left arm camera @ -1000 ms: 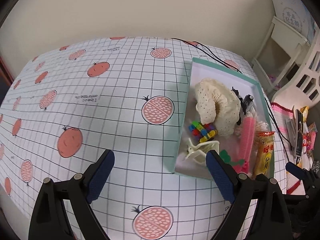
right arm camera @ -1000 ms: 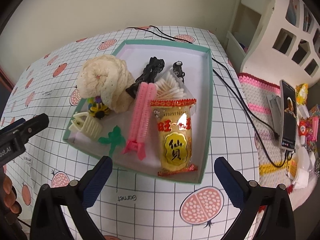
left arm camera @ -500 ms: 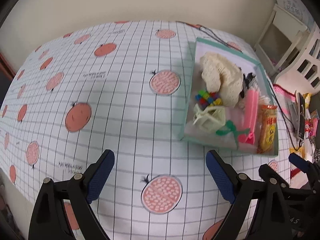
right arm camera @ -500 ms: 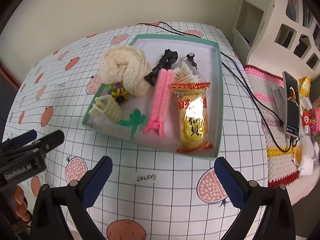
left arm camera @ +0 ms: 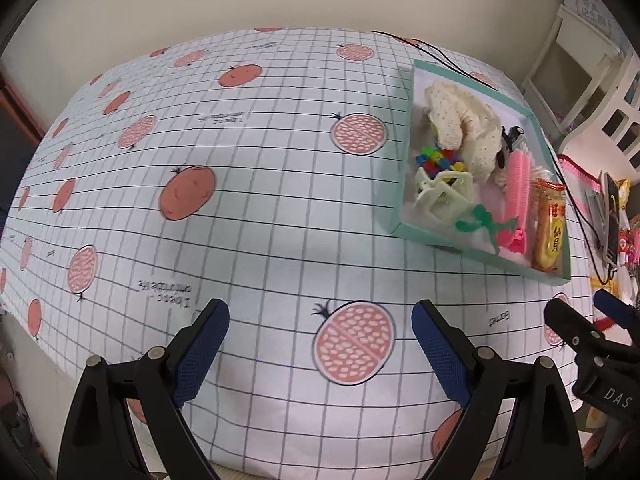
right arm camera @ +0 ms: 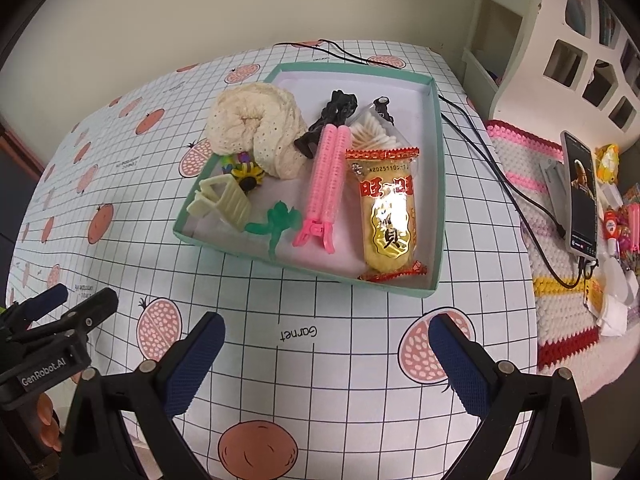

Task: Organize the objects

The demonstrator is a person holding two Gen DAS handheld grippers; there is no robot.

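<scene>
A teal box (right arm camera: pixel 439 184) (left arm camera: pixel 404 184) on the table holds a cream knitted cloth (right arm camera: pixel 256 128) (left arm camera: pixel 464 124), a pink hair roller clip (right arm camera: pixel 326 178) (left arm camera: pixel 518 188), a yellow snack packet (right arm camera: pixel 386 216) (left arm camera: pixel 552 228), a cream claw clip (right arm camera: pixel 222 202) (left arm camera: pixel 444 196), a green clip (right arm camera: pixel 278 222), a black clip (right arm camera: pixel 332 120), cotton swabs (right arm camera: pixel 374 132) and colourful beads (left arm camera: pixel 438 158). My left gripper (left arm camera: pixel 320 328) is open and empty above the near table edge, left of the box. My right gripper (right arm camera: pixel 326 340) is open and empty in front of the box.
A tablecloth (left arm camera: pixel 240 160) printed with a grid and fruits covers the table. A black cable (right arm camera: pixel 500 168) runs from the table to a phone (right arm camera: pixel 580 196) on a knitted mat (right arm camera: pixel 532 184). White shelving (right arm camera: pixel 560 40) stands at the right. Small items (right arm camera: pixel 620 232) clutter the mat's far side.
Both grippers have pulled back from the box toward the near table edge, so the box looks smaller and farther. Both stay open, and the box contents are unchanged.
</scene>
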